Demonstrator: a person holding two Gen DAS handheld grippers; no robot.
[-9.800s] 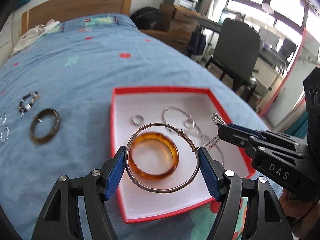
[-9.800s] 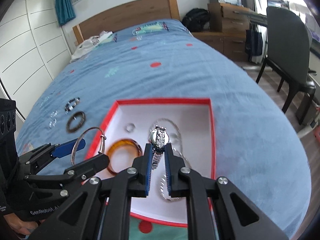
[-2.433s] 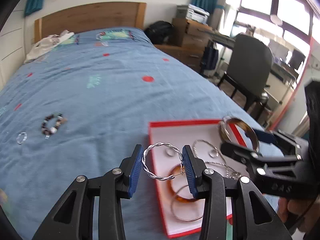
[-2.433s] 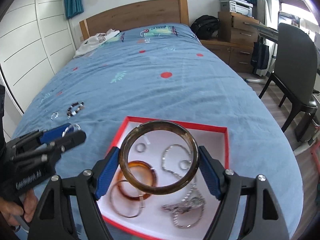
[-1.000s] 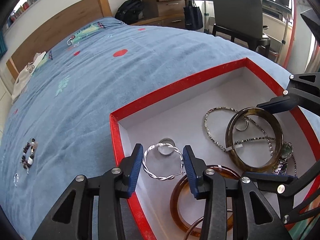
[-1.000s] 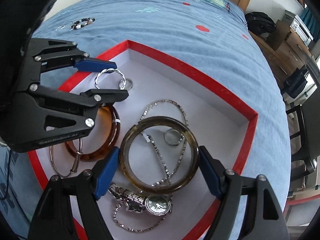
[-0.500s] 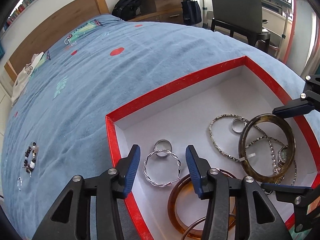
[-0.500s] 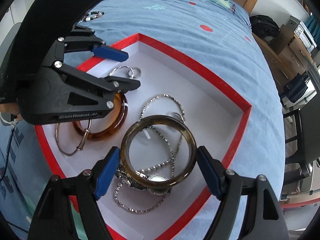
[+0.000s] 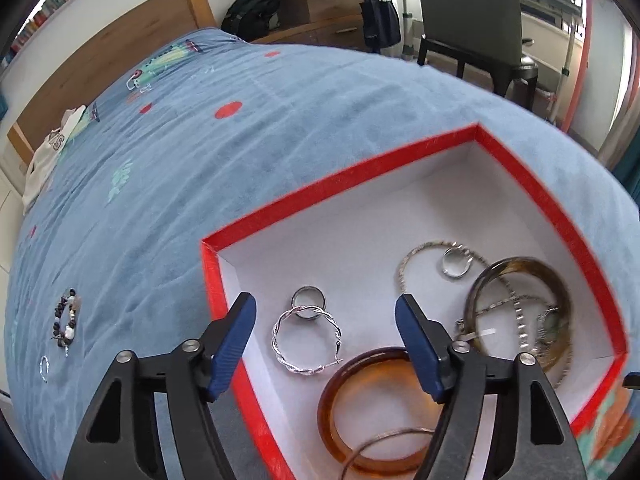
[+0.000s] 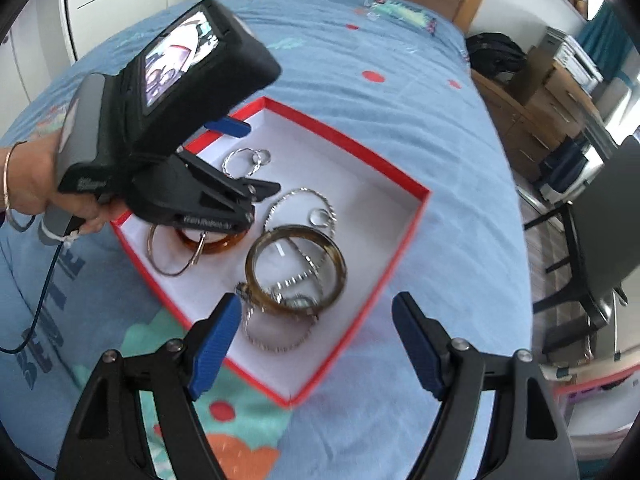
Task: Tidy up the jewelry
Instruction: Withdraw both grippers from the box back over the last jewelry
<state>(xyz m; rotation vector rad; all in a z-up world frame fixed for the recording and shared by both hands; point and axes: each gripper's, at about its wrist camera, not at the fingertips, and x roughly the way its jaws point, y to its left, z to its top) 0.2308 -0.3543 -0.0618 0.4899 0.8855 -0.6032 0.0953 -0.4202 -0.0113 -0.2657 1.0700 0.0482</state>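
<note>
Your left gripper and right gripper gape empty over the red box holding most jewelry; a beaded bracelet remains on the bed's left edge.

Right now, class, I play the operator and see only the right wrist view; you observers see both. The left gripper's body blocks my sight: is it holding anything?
Observer: No. The left wrist view shows the left gripper open, with the twisted silver hoop lying loose in the red box.
Operator: Is any jewelry outside the box?
Observer: Yes. A beaded bracelet lies on the blue bedspread, left of the box.
Operator: Anything else?
Observer: A small silver ring lies on the bedspread close to that bracelet, nearer the camera.
</note>
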